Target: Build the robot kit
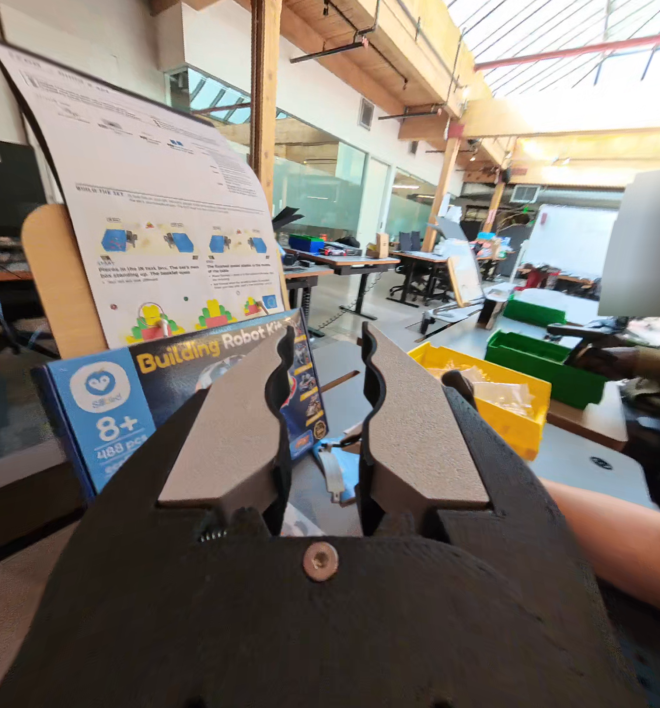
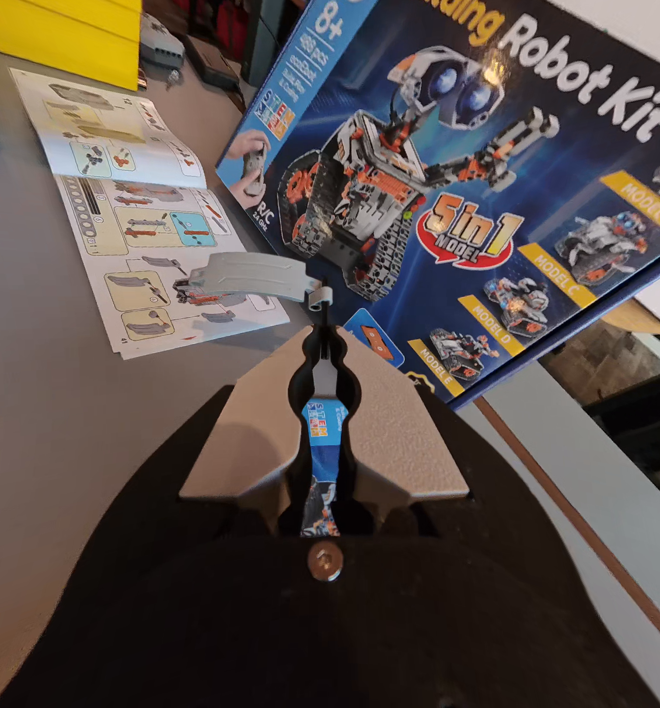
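The right gripper (image 2: 324, 337), matt black plastic with grainy grey finger pads (image 2: 397, 433) and a shiny metal screw (image 2: 323, 563), pinches a thin black pin carrying a smooth grey plastic panel (image 2: 251, 279). Behind it stand a glossy printed cardboard box (image 2: 454, 172) and an open paper booklet (image 2: 137, 214) on a smooth matt grey table (image 2: 33, 383). A paper sheet (image 1: 148, 184) leans on a pale wooden board (image 1: 60, 283), near a yellow plastic bin (image 1: 512, 425).

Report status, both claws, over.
Left claw open, empty. Right claw shut on black axle carrying grey curved panel. Kit box close ahead, open booklet left.
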Demonstrator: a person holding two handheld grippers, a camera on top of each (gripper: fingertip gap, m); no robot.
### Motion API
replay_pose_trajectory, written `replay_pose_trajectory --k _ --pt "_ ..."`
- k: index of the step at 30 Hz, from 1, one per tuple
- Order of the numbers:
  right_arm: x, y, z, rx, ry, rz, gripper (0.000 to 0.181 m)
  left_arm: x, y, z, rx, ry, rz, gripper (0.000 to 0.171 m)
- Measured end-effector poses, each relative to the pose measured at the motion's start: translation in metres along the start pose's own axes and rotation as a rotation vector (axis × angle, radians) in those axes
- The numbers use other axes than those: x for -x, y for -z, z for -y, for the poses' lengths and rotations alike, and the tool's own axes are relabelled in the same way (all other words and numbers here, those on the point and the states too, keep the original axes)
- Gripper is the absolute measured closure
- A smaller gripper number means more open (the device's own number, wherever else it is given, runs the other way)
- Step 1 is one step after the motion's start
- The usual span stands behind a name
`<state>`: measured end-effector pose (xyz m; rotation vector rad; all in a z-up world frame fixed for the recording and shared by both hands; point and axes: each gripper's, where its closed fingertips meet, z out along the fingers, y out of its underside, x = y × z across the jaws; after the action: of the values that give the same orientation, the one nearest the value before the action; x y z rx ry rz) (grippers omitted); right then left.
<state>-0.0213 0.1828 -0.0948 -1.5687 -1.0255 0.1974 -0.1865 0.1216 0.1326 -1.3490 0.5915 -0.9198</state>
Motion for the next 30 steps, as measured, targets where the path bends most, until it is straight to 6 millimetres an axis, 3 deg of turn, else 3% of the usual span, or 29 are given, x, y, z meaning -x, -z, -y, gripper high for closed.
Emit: replay_pose_trajectory --k 3,6,13,30 --pt "-0.001 -0.004 -0.004 -0.005 -0.081 0.012 0.179 0.016 0.005 -0.013 0.044 0.078 0.019 0.140" --pt "0.001 -0.008 -0.009 0.004 -0.141 0.036 0.179 0.031 0.013 -0.013 0.048 0.122 0.066 0.140" --pt "0.017 -0.009 -0.011 -0.007 -0.062 0.101 0.179 0.040 0.029 -0.005 0.048 0.173 0.103 0.140" --pt "0.027 -0.010 -0.010 0.024 0.051 0.104 0.179 0.013 0.036 0.009 0.046 0.198 0.044 0.139"
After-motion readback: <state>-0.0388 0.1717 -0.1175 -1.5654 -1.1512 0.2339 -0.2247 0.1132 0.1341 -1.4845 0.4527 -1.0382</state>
